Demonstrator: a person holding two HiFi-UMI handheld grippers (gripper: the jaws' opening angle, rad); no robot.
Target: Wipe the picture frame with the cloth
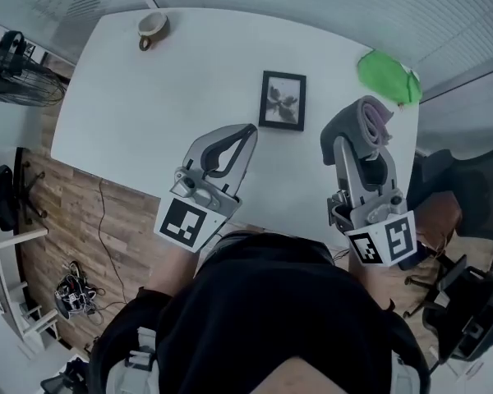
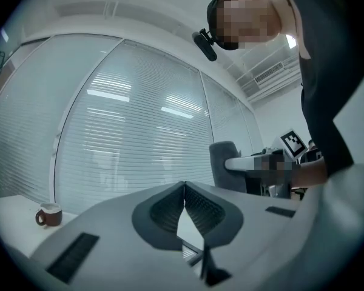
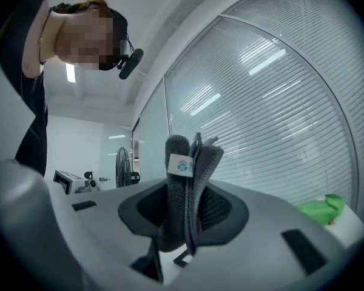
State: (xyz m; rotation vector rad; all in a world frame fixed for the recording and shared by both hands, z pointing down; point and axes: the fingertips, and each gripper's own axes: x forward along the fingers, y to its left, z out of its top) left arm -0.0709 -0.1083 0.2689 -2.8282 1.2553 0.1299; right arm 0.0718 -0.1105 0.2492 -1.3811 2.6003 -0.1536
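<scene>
Cloth with white label (right gripper view only)

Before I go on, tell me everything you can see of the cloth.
The cloth is dark grey with a knitted-looking weave, folded into several thick layers. A lilac edge shows in the head view, and a small white label with a blue mark sits near its top. It stands upright, clamped between the jaws of the right gripper and sticking out past their tips. Only the pads touch it. It is to the right of the picture frame and apart from it.
</scene>
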